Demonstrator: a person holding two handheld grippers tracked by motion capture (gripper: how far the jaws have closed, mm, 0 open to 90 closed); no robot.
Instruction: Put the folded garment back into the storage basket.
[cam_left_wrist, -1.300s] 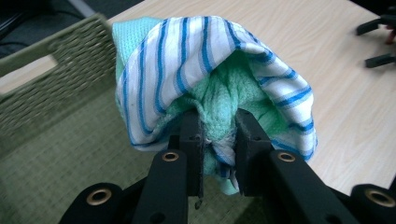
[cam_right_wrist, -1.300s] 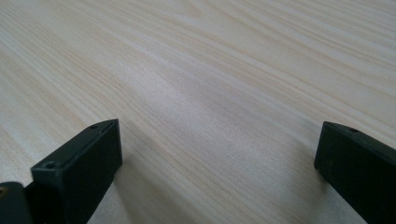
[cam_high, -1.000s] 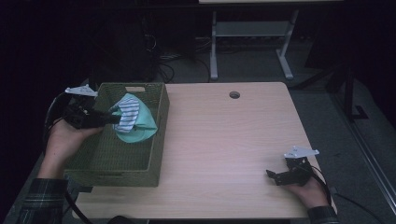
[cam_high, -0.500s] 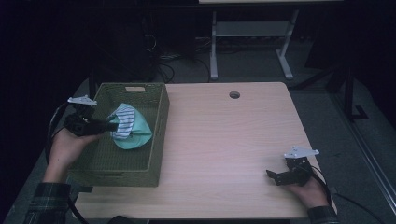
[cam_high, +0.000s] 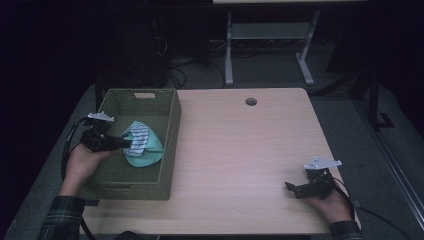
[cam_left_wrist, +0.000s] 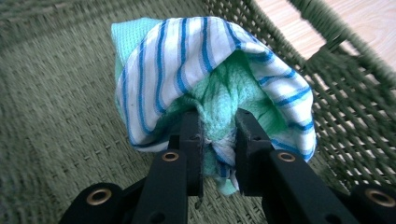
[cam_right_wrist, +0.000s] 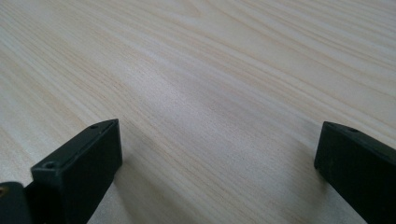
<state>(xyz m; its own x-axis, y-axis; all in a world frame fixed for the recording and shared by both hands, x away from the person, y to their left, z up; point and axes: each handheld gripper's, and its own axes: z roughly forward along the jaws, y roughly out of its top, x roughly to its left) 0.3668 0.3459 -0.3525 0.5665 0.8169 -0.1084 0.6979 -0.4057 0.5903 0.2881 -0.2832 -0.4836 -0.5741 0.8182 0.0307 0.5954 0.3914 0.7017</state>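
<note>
My left tongs (cam_left_wrist: 215, 135), clamped on the bunched green-and-striped cloth (cam_left_wrist: 210, 74), have sunk into the woven olive basket (cam_high: 170, 120); right tongs (cam_right_wrist: 219, 154) gape empty.

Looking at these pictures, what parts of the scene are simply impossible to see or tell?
- High view: the floor of the green woven basket beneath the mint and blue-striped cloth bundle is covered by it.
- Left gripper view: the left gripper pinches the bundle; its folds hide how many cloths there are.
- High view: the right gripper is too small and dark to show detail.
- High view: the room behind the pale wooden table is too dark.

One basket (cam_high: 170, 150), one bundled cloth (cam_high: 145, 146).
</note>
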